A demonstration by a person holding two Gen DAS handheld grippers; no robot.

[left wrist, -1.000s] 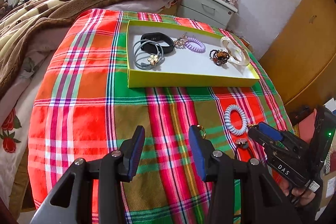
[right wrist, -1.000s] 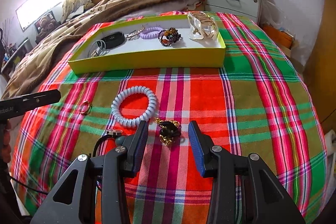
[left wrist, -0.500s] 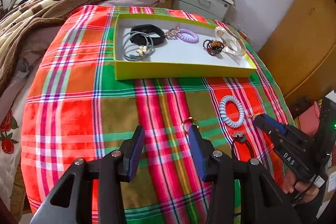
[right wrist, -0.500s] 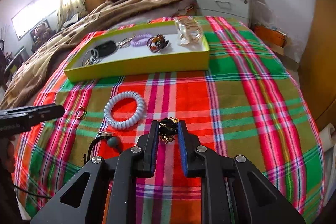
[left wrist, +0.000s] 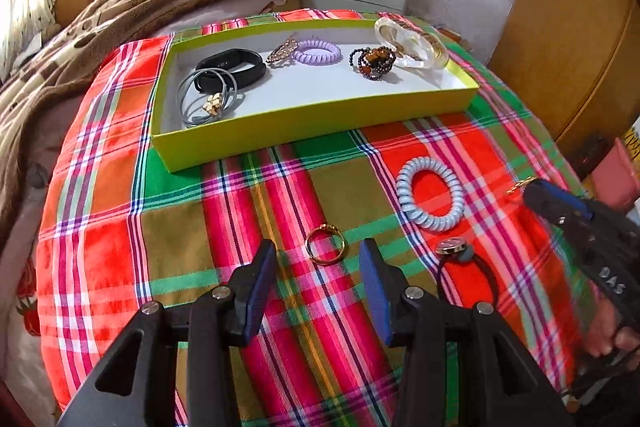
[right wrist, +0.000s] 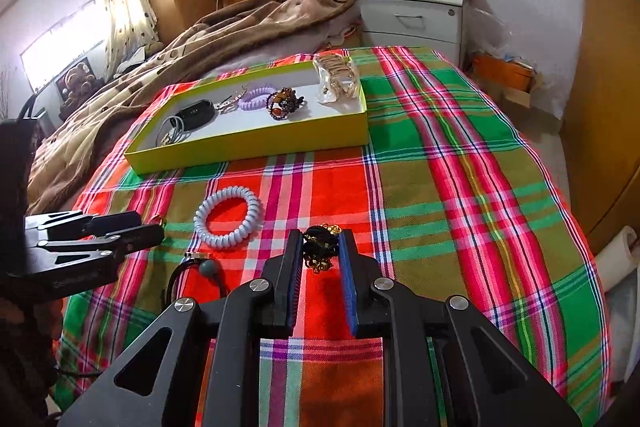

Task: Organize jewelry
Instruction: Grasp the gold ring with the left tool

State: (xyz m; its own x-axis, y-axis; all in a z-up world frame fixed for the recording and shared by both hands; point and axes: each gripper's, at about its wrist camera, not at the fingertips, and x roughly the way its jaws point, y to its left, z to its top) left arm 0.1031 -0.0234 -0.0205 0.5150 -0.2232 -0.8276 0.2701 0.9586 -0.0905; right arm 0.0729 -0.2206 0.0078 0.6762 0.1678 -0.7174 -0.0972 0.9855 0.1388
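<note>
Nearest the yellow tray's (left wrist: 304, 123) front wall, on the plaid cloth (left wrist: 120, 227), two separate pickups are in hand. The right gripper (right wrist: 320, 251) is clenched on a black-and-gold beaded ornament (right wrist: 320, 247), its blue pads pressing the cluster from both sides; whether the piece is clear of the cloth I cannot tell. The pinch across the bulky middle probably keeps the loose gold bits from slipping out on the way to the tray.

The left gripper (left wrist: 318, 267) is released, its jaws spread wide with a gold ring (left wrist: 325, 243) lying flat just ahead of the gap, lined up between the fingers but not touched. I judge this to be the approach to a grasp, with the jaws straddling so thin a ring that they must come low to catch it.

Between the grippers and the tray lie a black hair tie with a round charm (left wrist: 460, 259) and, closer to the tray, a pale blue spiral hair tie (left wrist: 430, 193), both still to be sorted.

Inside the tray rest grey cords with a flower (left wrist: 208, 99), a black band (left wrist: 232, 67), a lilac spiral tie (left wrist: 316, 51), a brown bead bracelet (left wrist: 374, 61) and a clear bangle (left wrist: 412, 45) leaning in the far right corner.
</note>
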